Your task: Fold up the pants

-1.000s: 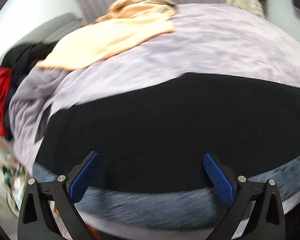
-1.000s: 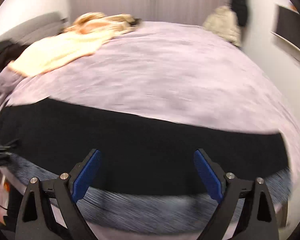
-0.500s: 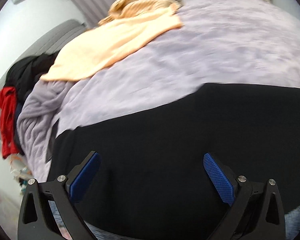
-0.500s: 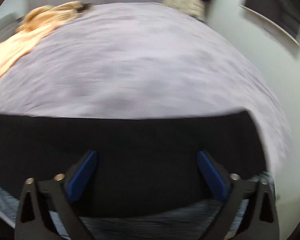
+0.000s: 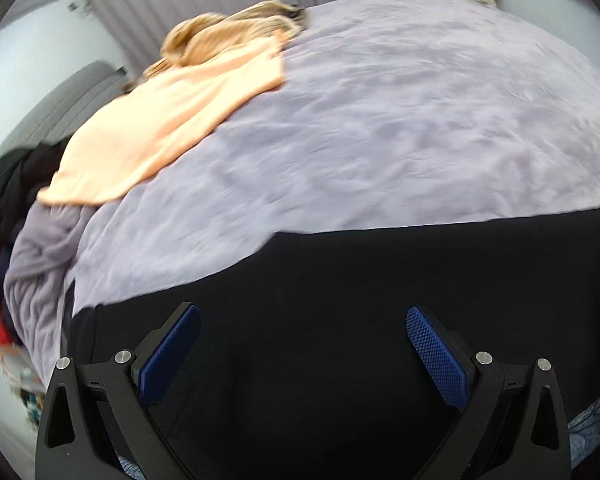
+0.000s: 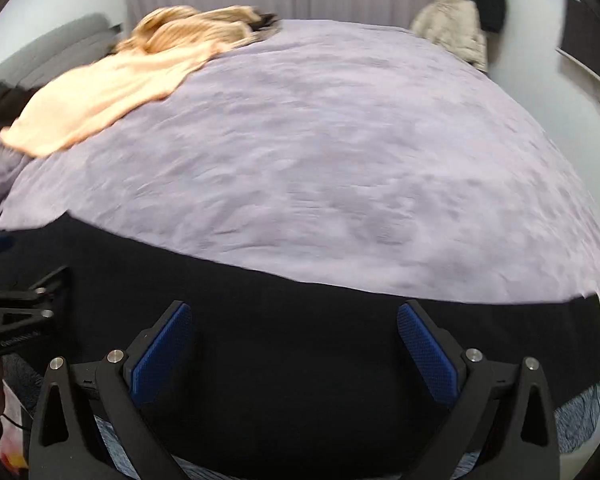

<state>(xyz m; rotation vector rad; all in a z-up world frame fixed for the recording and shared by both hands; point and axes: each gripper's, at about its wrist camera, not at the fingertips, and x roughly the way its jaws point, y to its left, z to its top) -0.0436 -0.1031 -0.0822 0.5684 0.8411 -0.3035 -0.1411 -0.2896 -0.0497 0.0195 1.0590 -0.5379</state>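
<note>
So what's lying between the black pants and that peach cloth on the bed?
Only bare lilac blanket separates the black pants from the peach cloth, clearest in the left wrist view.

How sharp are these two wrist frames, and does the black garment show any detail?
Left wrist view: lavender bedspread and peach cloth smeared by motion, left gripper crisp. Right wrist view: same smear, right gripper sharp. In both, the black pants read as a flat, featureless dark mass, with fisheye bulging.

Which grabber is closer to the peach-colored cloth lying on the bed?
Left. The left gripper hangs over the black pants at the end nearer the peach cloth; the right gripper is farther along the pants, away from it.
</note>
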